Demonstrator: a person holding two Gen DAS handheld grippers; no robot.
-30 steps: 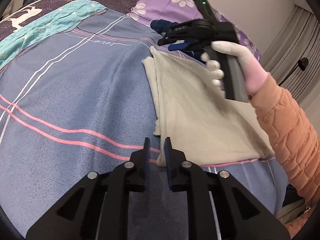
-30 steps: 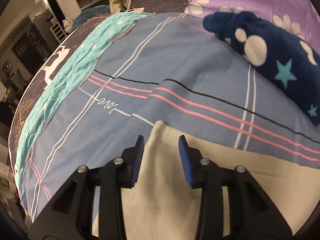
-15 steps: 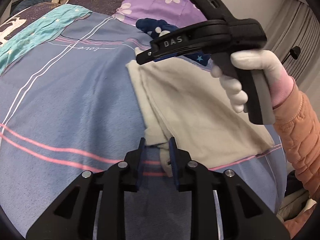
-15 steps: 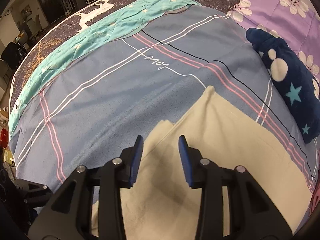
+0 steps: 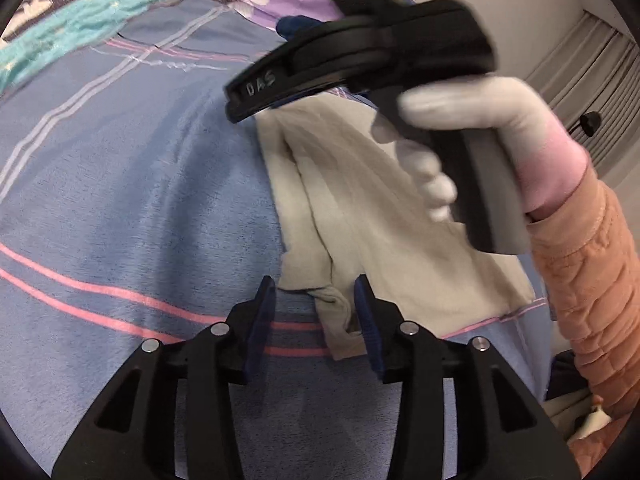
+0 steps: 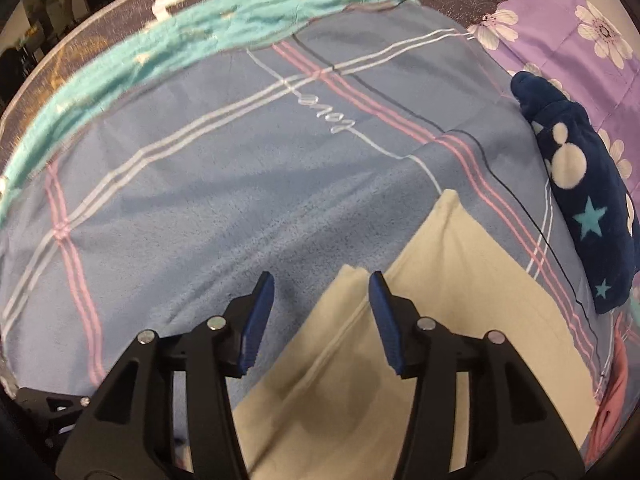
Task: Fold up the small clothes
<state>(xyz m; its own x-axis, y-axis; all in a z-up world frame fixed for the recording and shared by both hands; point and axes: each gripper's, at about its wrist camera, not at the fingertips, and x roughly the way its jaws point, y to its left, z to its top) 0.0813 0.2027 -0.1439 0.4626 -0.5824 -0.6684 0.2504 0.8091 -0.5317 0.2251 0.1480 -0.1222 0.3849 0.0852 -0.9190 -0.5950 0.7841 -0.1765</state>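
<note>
A blue plaid blanket [image 6: 248, 208] covers the bed, and everything else is placed against it. Along its far edge runs a teal quilt [image 6: 168, 40]; at its far right corner sits a purple floral pillow [image 6: 576, 28], with a navy star-print fleece [image 6: 584, 208] just below that. On the blanket's right half lies the cream garment [image 5: 380, 216], already folded into a long flat panel with 2 layered edges showing along its left side.

The cloth looks thin, light and limp, so it should drape and slide easily; a judgement only, but the layered near corner or the stacked left edge seems the surest place to pinch, catching both layers together.

The right gripper [image 6: 320, 308], held in a white-gloved hand [image 5: 460, 128], hovers over the garment's far left corner, its blue pads spread apart and empty. The left gripper [image 5: 316, 312] sits at the near corner, jaws released, a small bunched tab of cloth lying loose between them.
</note>
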